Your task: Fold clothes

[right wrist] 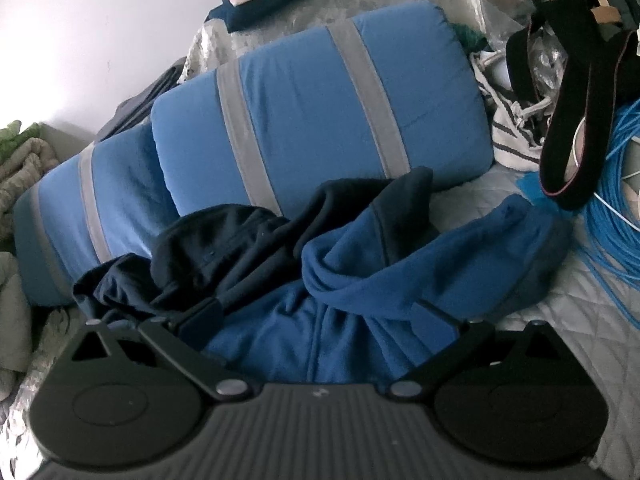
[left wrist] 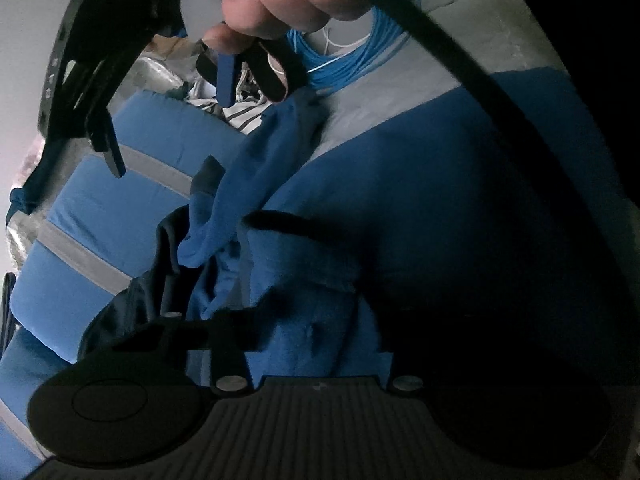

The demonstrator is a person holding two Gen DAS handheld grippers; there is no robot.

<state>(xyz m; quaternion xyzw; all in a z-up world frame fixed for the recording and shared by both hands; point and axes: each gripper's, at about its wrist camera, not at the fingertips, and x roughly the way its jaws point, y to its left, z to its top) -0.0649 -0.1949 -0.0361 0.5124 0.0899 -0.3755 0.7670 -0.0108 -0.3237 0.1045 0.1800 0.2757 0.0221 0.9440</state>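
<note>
1. Blue fleece hoodie [right wrist: 360, 280] lies crumpled on the bed [right wrist: 560, 340], just in front of the pillows. I see no fold made, so I judge that nearly all the work remains.
2. Dark navy garment [right wrist: 208, 252] lies touching the hoodie on its left side, also not folded.
3. My right claw [right wrist: 320, 312] is released, with the jaws wide over the fleece. My left claw [left wrist: 308, 320] is low at the fleece with narrower jaws. Shadow hides them, so I cannot tell if it pinches the cloth.
4. Count: two garments, two striped blue pillows [right wrist: 312, 112], one coil of blue cable [right wrist: 616, 208], two claws.
</note>
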